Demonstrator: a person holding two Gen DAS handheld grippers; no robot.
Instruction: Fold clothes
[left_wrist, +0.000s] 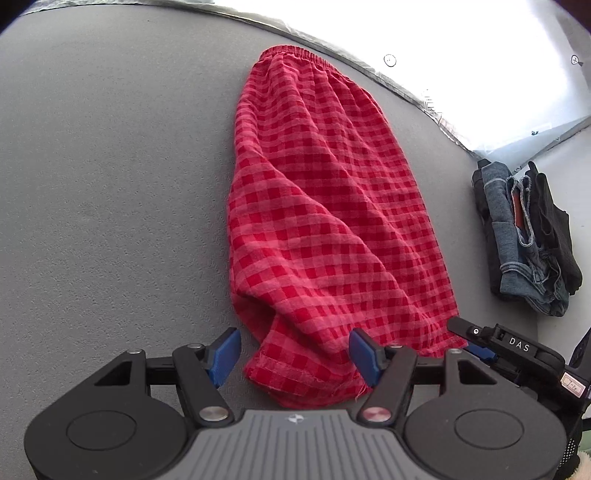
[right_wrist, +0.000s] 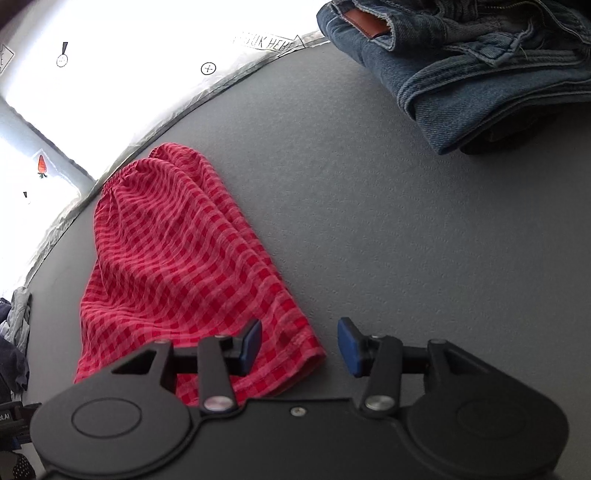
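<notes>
Red checked shorts (left_wrist: 325, 206) lie lengthwise on the grey table (left_wrist: 110, 184), elastic waistband at the far end, hem near me. My left gripper (left_wrist: 295, 356) is open, its blue pads either side of the near left hem corner, which lies between them. In the right wrist view the shorts (right_wrist: 177, 266) lie to the left. My right gripper (right_wrist: 301, 347) is open over the near right hem corner, with the left pad (right_wrist: 249, 345) above the cloth and the right pad (right_wrist: 351, 347) over bare table. The right gripper's tip (left_wrist: 476, 332) shows at the hem in the left wrist view.
A stack of folded jeans and dark clothes (left_wrist: 528, 236) sits on the table to the right; it fills the top right of the right wrist view (right_wrist: 480, 66). More clothes (right_wrist: 14, 332) lie at the far left edge. The table's far edge (left_wrist: 369, 70) borders a bright wall.
</notes>
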